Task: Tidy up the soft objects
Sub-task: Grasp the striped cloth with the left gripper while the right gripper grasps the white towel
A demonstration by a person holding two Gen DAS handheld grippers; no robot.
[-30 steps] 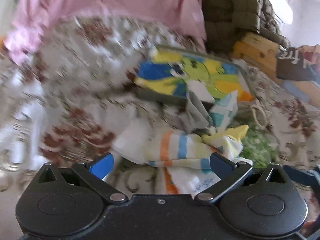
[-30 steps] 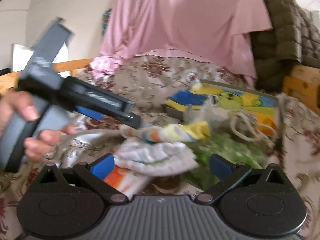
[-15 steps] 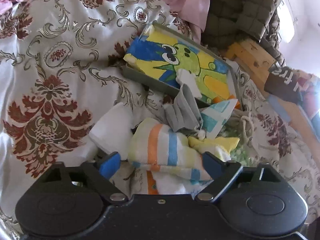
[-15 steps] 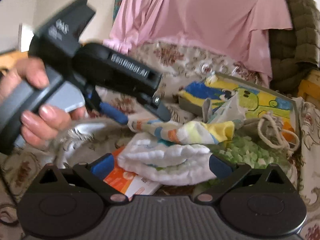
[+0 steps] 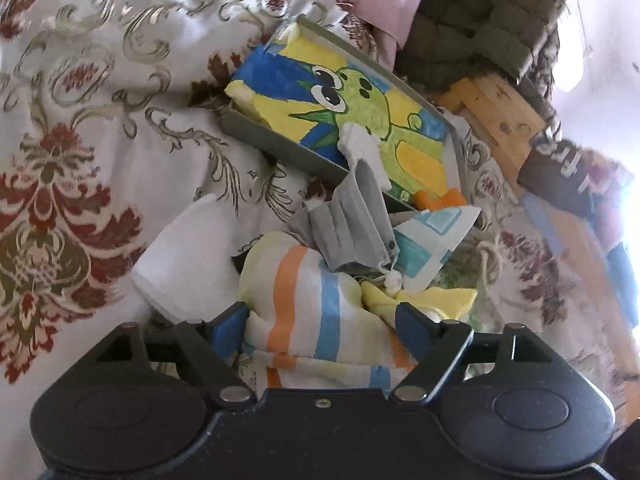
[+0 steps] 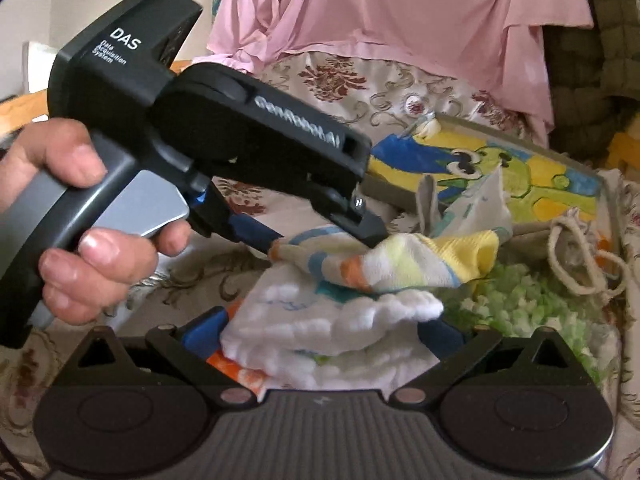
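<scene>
left gripper point(image 5: 324, 320): jaws just closing, pinching soft striped sock point(image 5: 316, 300) | right gripper point(image 6: 320, 332): wide around fluffy white cloth point(image 6: 332, 320) | beside: pleated grey mask point(image 5: 352, 228), rigid painted tray point(image 5: 280, 136), on brocade bedspread point(image 5: 80, 120)

I saw a soft striped knit sock point(image 5: 316, 312), a fluffy white quilted cloth point(image 6: 340, 328), a satiny, sheened floral bedspread point(image 5: 100, 128), rough bare wood point(image 5: 496, 120) and matt black plastic gripper housings.
</scene>
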